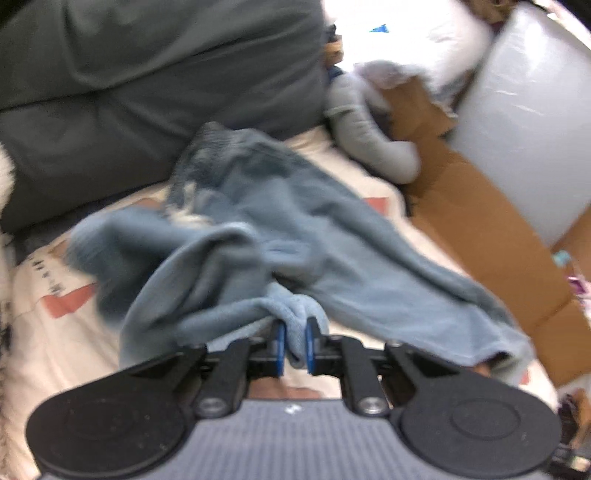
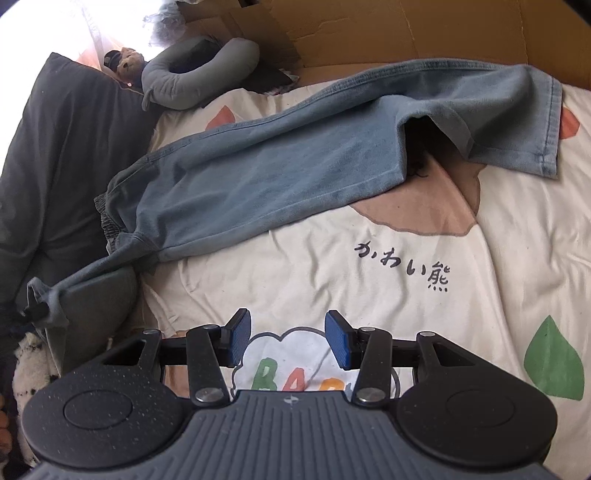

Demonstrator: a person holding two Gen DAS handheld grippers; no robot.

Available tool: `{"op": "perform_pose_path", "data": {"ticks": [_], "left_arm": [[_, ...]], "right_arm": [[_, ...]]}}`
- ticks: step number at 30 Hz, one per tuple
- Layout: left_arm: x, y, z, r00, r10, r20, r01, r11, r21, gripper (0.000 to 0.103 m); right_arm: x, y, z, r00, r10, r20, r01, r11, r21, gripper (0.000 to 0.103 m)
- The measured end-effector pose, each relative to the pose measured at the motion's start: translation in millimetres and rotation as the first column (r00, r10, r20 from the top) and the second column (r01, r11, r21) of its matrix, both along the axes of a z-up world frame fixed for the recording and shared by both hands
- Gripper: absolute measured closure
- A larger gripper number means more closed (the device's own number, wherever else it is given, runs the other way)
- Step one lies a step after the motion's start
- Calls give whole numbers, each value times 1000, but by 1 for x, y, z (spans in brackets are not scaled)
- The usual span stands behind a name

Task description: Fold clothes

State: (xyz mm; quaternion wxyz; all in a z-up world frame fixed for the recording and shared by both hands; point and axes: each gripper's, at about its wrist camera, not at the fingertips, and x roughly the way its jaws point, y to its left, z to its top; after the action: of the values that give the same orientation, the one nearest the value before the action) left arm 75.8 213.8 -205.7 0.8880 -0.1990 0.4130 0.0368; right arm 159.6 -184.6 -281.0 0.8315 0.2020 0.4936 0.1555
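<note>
We see a bed under a cream printed cover point(image 2: 369, 266), a dark grey pillow point(image 2: 62, 155) at far left, brown cardboard point(image 2: 388, 33) beyond, and bright daylight behind.

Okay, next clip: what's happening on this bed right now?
A person is folding blue jeans on a bed with a cream printed cover, a hand-held gripper in each hand. The left hand-held gripper is shut on a bunched fold of the jeans, which trail away from it in a blurred view. The right hand-held gripper is open and empty above the cover, short of the denim. The jeans are not yet neatly folded.
</note>
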Motion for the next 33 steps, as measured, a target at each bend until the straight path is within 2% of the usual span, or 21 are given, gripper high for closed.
{"op": "perform_pose_path", "data": {"ticks": [9, 15, 19, 22, 28, 33], "left_arm": [[22, -48, 30, 989, -127, 81, 133, 988, -83, 92], [31, -75, 37, 981, -165, 104, 178, 975, -130, 92], [34, -89, 39, 975, -195, 107, 210, 966, -154, 92], [36, -101, 43, 963, -242, 118, 259, 952, -161, 92], [40, -117, 53, 948, -288, 137, 309, 934, -180, 92], [46, -131, 56, 940, -310, 143, 335, 920, -204, 92]], "right_arm": [[0, -2, 4, 1000, 15, 18, -15, 1000, 2, 51], [-2, 3, 6, 999, 39, 30, -40, 999, 19, 50], [-6, 12, 11, 995, 80, 61, -83, 995, 48, 39], [-8, 23, 15, 990, 122, 77, -128, 989, 78, 36], [-17, 45, 16, 977, 195, 83, -202, 974, 100, 34], [-26, 62, 21, 958, 256, 128, -271, 956, 113, 28]]}}
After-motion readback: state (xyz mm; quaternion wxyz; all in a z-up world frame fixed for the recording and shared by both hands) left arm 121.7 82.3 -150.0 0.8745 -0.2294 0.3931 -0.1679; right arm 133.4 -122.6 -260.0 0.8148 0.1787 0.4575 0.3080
